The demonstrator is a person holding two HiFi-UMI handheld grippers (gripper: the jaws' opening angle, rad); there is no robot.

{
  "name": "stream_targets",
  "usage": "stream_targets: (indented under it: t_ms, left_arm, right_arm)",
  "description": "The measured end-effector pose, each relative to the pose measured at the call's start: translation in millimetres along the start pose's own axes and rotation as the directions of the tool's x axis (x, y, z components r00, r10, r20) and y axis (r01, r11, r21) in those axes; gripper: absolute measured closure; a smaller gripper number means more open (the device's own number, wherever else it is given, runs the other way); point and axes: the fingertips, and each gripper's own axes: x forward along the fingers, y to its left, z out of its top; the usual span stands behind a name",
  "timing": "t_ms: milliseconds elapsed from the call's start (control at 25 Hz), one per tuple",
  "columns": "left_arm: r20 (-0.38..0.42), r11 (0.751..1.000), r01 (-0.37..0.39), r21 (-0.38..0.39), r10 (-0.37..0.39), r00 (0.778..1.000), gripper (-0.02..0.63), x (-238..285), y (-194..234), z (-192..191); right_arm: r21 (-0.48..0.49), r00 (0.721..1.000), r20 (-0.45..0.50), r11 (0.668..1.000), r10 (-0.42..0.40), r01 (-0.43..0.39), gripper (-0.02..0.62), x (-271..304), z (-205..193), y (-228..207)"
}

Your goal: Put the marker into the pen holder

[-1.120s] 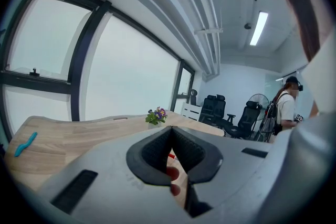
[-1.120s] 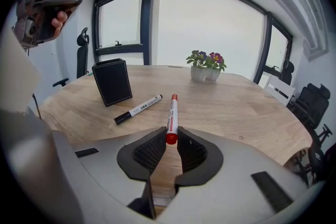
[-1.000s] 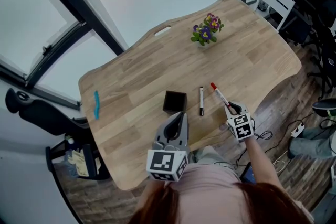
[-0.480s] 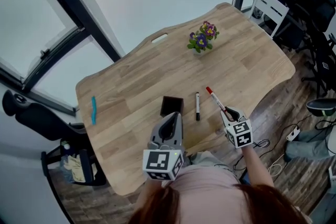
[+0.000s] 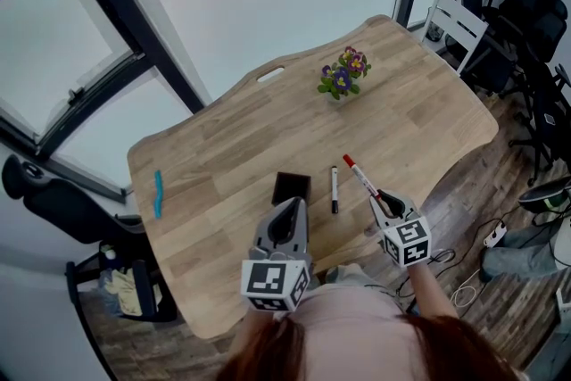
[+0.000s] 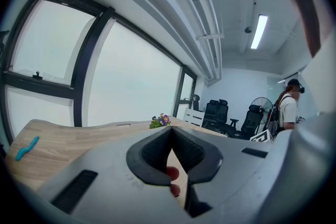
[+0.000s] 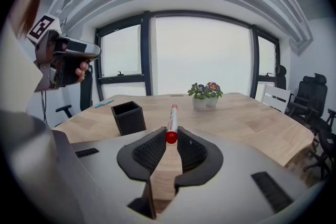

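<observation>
My right gripper [image 5: 382, 201] is shut on the tail end of a red-capped white marker [image 5: 361, 178], which points away from me over the table's near edge. In the right gripper view the marker [image 7: 170, 122] sticks out between the jaws of the right gripper [image 7: 168, 138], with the black square pen holder [image 7: 128, 117] ahead on the left. The pen holder [image 5: 291, 187] stands open-topped just beyond my left gripper [image 5: 293, 206]. My left gripper [image 6: 171, 132] has its jaws together and holds nothing.
A black marker [image 5: 334, 189] lies on the wooden table [image 5: 223, 147] between the holder and the held marker. A potted flower [image 5: 342, 76] stands at the far side, and a blue object [image 5: 158, 194] lies at the left end. Office chairs [image 5: 526, 22] stand at the right.
The right gripper with the red marker has shifted slightly left, toward the black marker. The left gripper stays near the holder, still shut.
</observation>
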Motion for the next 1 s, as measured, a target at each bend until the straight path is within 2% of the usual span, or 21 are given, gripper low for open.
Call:
stream_targets:
  t_ms: [160,480,1000]
  left_arm:
    - [0.001,1.0,-0.009,-0.001,0.009,1.0,0.604,0,4,0]
    - [0.002,1.0,-0.019,0.002,0.019,1.0,0.604,1,5,-2]
    - [0.014,0.997,-0.078,-0.01,0.078,0.997,0.604,-6,10,-4]
  right_arm:
    - [0.031,0.999,0.051,1.0,0.004,-0.006,0.537,-6,16,3]
    - [0.022,0.994,0.079,0.997,0.072,-0.074,0.537,-17,33,17]
    - [-0.057,0.972,0.079,0.974,0.223,-0.219,0.537,-18,53,42]
